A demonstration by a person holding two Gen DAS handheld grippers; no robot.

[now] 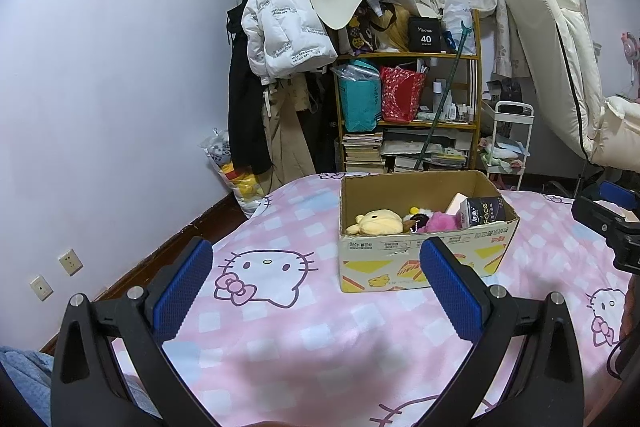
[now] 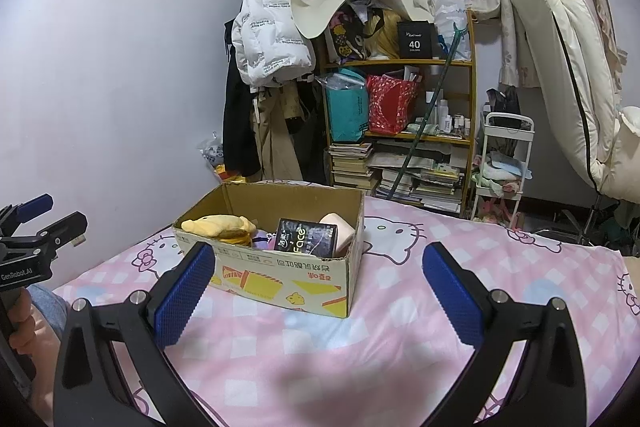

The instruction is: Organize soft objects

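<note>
I see both my left hand-held gripper [image 1: 316, 261] and right hand-held gripper [image 2: 318, 263] spread apart, empty, over the bed [image 1: 280, 347] near the box [image 1: 420, 259] of toys [image 1: 376, 221]

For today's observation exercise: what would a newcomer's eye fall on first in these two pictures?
Likely the open cardboard box in the middle of the pink cartoon-cat bedsheet, holding a yellow plush toy, a pink plush and a dark tissue pack. Next, the white puffer jacket hanging beside the cluttered shelf behind.
</note>
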